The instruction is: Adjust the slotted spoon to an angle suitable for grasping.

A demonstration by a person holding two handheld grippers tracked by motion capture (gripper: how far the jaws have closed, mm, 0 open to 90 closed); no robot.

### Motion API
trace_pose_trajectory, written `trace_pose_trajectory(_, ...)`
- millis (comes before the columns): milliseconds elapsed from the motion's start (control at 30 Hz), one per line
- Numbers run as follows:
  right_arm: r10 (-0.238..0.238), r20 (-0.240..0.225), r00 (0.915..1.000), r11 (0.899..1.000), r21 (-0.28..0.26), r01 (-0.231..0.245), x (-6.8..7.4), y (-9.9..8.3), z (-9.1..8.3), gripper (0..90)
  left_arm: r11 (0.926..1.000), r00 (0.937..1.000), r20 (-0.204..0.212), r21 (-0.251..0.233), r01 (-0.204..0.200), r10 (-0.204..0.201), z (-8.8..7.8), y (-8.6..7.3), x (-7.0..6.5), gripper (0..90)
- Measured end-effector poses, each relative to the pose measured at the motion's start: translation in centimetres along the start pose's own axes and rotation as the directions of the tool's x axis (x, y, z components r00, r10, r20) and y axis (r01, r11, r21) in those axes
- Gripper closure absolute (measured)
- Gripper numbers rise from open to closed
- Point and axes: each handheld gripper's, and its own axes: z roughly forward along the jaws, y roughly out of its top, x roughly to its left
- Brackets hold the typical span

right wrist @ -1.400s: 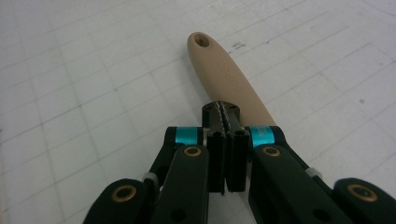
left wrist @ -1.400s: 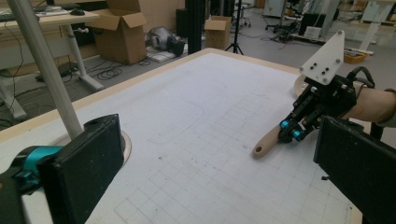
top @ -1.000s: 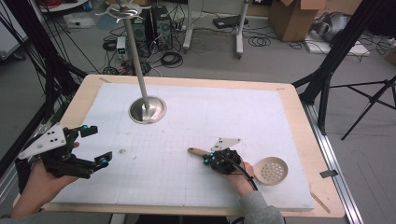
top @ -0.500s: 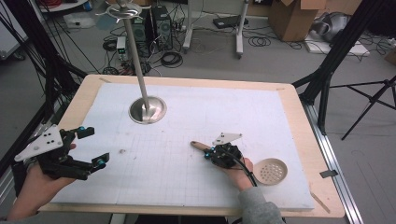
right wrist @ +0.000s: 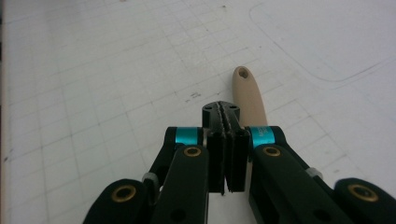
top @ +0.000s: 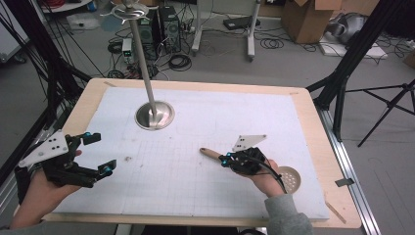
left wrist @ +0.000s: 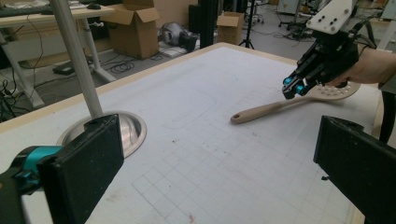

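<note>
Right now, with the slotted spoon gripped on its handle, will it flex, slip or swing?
Probably stiff: the slotted spoon stays straight in the right gripper. Likely light, being thin with a perforated bowl. The smooth, tapered handle between shut jaws might slip or pivot, since the bowl hangs off to one side.

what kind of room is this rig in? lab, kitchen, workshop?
Most likely a lab or workshop, not a kitchen: black tripod legs stand around the table, cables and electronics lie on the bare floor, and cardboard boxes sit behind.
</note>
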Motion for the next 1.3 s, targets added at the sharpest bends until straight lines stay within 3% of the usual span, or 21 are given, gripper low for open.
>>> trace_pose_trajectory(133, -0.022, 0.006, 0.9997, 1.000, -0.020, 0.022, -0.5, -0.3, -1.9, 88.2, 1.0000, 1.0000, 0.004, 0.005, 0.001, -0.001, 0.3, 0.0, 0.0, 2.0)
trace_pose_trajectory(200, -0.043, 0.032, 0.9986, 0.999, -0.020, 0.043, -0.8, -0.7, -2.6, 86.9, 1.0000, 1.0000, 0.007, 0.008, 0.000, 0.000, 0.5, 0.0, 0.1, 2.0)
trace_pose_trajectory(400, -0.067, 0.071, 0.9952, 0.998, 0.009, 0.067, -1.5, -1.9, -3.9, 78.1, 1.0000, 1.0000, 0.009, 0.009, 0.003, -0.003, 0.8, 0.0, 0.2, 2.0)
trace_pose_trajectory(600, -0.033, 0.046, 0.9984, 0.999, -0.013, 0.033, -2.0, -2.4, -5.1, 62.2, 0.9998, 0.9998, 0.015, 0.018, 0.014, -0.014, 1.4, -0.1, 0.4, 2.0)
trace_pose_trajectory(833, 0.054, 0.006, 0.9985, 0.998, -0.023, -0.054, -2.7, -2.9, -6.3, 28.9, 0.9994, 0.9994, 0.031, 0.030, 0.015, -0.016, 2.1, -0.4, 0.3, 2.0)
trace_pose_trajectory(933, 0.090, 0.018, 0.9958, 0.995, -0.038, -0.089, -3.2, -3.1, -6.8, 14.1, 0.9996, 0.9994, 0.031, 0.025, 0.016, -0.017, 2.0, -0.4, 0.4, 2.0)
trace_pose_trajectory(1000, 0.119, 0.001, 0.9929, 0.991, -0.059, -0.119, -3.4, -3.3, -7.2, 9.2, 0.9995, 0.9994, 0.028, 0.024, 0.020, -0.021, 1.9, -0.4, 0.4, 2.0)
trace_pose_trajectory(1100, 0.133, -0.022, 0.9908, 0.985, -0.111, -0.135, -3.7, -3.4, -7.8, 9.2, 0.9994, 0.9993, 0.028, 0.027, 0.022, -0.023, 1.9, -0.5, 0.6, 2.0)
trace_pose_trajectory(1300, 0.100, -0.026, 0.9947, 0.990, -0.096, -0.102, -3.4, -3.6, -8.3, 9.2, 0.9996, 0.9992, 0.037, 0.025, 0.017, -0.017, 2.1, -0.4, 0.3, 2.0)
